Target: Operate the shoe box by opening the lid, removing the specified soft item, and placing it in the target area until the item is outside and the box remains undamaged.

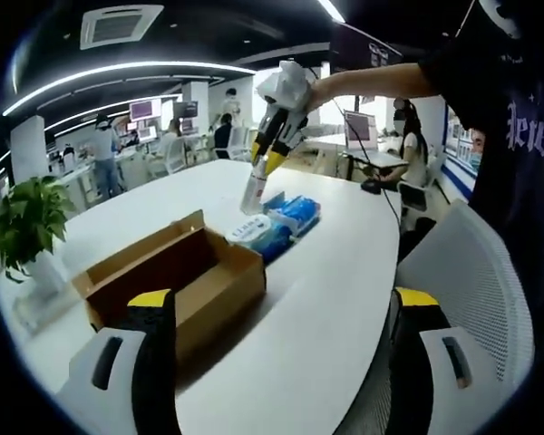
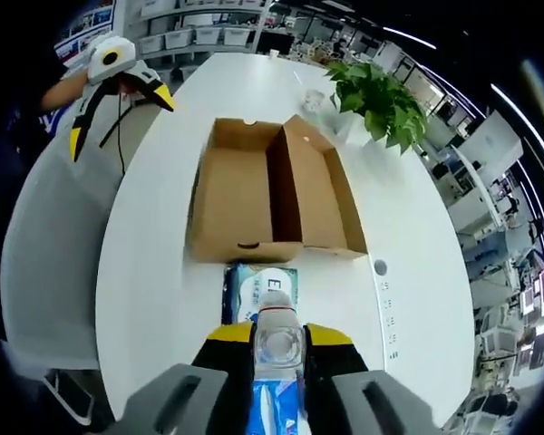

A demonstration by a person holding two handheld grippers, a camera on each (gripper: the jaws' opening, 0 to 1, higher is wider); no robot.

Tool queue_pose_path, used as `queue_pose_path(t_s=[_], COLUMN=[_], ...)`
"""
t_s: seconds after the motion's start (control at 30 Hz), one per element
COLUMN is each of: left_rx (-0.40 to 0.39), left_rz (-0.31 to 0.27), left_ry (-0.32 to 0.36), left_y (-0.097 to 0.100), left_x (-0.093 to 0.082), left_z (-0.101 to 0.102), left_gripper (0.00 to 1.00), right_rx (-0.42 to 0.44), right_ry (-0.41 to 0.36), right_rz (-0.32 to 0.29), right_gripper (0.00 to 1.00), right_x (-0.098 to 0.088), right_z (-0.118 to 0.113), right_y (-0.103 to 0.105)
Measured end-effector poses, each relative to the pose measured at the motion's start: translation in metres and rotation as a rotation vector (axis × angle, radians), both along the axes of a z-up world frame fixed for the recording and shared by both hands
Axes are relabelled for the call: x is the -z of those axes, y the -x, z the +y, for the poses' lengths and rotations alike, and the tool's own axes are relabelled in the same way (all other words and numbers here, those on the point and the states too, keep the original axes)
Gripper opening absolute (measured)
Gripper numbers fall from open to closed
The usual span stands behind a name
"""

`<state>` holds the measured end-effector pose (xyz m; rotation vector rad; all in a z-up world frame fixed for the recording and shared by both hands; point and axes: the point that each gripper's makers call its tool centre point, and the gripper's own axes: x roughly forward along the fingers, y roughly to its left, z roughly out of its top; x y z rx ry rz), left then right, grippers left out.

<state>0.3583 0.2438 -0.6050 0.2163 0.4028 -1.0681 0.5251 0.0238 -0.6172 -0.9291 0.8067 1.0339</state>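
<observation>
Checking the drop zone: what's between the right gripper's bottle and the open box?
In the right gripper view, a blue tissue pack lies between the bottle and the box, right by the box's near wall.

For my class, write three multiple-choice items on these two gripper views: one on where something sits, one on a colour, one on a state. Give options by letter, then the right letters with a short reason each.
1. Where does the potted plant stand?
A. Inside the box
B. On the table beyond the cardboard box, as seen in the right gripper view
C. On the chair

2. What colour are the tips of the left gripper?
A. Yellow
B. Red
C. Green

3. What state is the right gripper in?
A. Wide open, holding nothing
B. Shut on a pen
C. Shut on the plastic bottle

Answers:
1 B: the plant sits on the white table past the box's far edge.
2 A: both jaws end in yellow caps.
3 C: the bottle's cap and neck stand between the jaws, over the blue tissue pack; the left gripper view shows the same.
</observation>
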Motion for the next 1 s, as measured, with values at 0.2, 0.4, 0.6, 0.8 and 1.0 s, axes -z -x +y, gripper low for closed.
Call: queue_pose_path(t_s=[0.2, 0.4, 0.6, 0.8, 1.0], left_rx=[-0.021, -0.043, -0.063, -0.088, -0.107], left_rz=[0.005, 0.009, 0.019, 0.02, 0.025], left_ry=[0.004, 0.007, 0.014, 0.025, 0.02], left_y=[0.002, 0.005, 0.008, 0.01, 0.012], left_x=[0.002, 0.003, 0.005, 0.006, 0.008], left_z=[0.006, 0.01, 0.014, 0.018, 0.023], left_gripper=[0.97, 0.96, 0.96, 0.95, 0.94], right_rx=[-0.019, -0.002, 0.006, 0.009, -0.002], right_ry=[0.045, 0.075, 0.134, 0.152, 0.188], right_rz=[0.011, 0.019, 0.032, 0.047, 0.066], right_gripper=[0.15, 0.15, 0.15, 0.15, 0.16], right_x=[0.01, 0.017, 0.035, 0.051, 0.065], right_z=[-0.003, -0.008, -0.014, -0.009, -0.007], right_y=[-0.013, -0.035, -0.053, -0.062, -0.066])
